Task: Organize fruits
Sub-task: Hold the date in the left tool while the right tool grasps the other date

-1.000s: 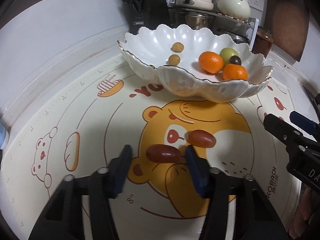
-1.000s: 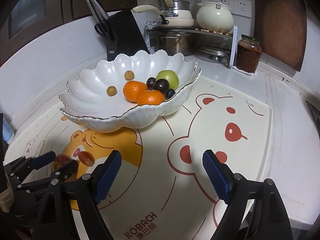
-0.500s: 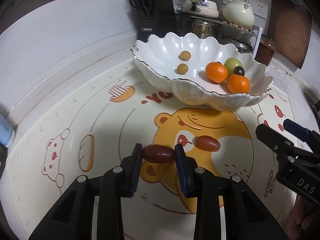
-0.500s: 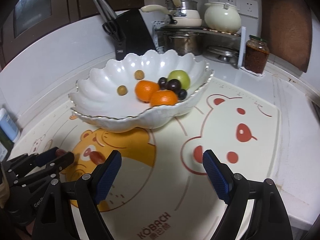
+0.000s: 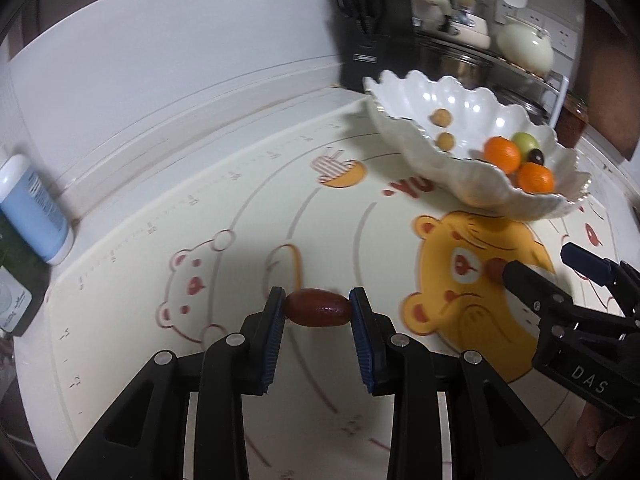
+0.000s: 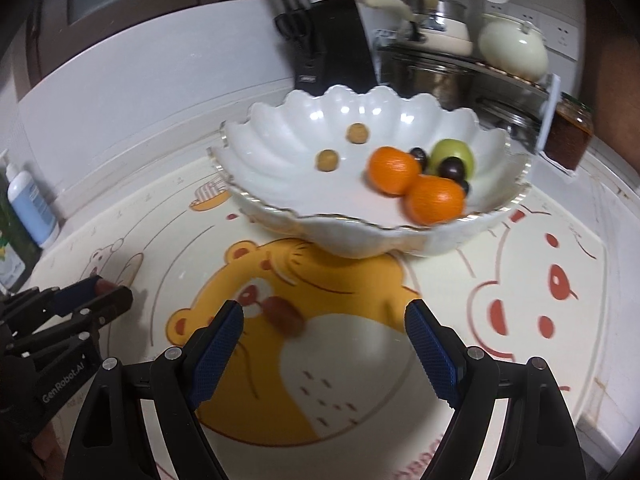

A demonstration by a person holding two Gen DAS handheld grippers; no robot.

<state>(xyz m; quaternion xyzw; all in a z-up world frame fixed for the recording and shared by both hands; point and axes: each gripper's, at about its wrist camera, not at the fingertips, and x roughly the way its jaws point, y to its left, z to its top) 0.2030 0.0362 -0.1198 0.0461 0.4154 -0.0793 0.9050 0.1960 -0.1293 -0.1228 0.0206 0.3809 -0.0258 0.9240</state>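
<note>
My left gripper [image 5: 318, 310] is shut on a dark red date [image 5: 318, 307] and holds it above the bear-print mat [image 5: 240, 216], left of the white scalloped bowl [image 5: 404, 104]. It also shows at the left of the right wrist view [image 6: 100, 292]. A second red date [image 6: 284, 315] lies on the mat's orange bear, just ahead of my open, empty right gripper [image 6: 324, 332]. The bowl [image 6: 280, 148] holds two oranges [image 6: 394, 170], a green fruit [image 6: 450, 152], dark grapes [image 6: 452, 168] and two small brown fruits [image 6: 327, 160].
A black knife block [image 6: 332, 56], pots on a rack [image 6: 436, 60] and a jar [image 6: 568, 132] stand behind the bowl. A blue-and-white bottle [image 5: 34, 208] stands at the mat's left edge by the wall.
My left gripper closed on the date, lifted it and carried it left, away from the bowl. My right gripper moved in over the second date on the mat.
</note>
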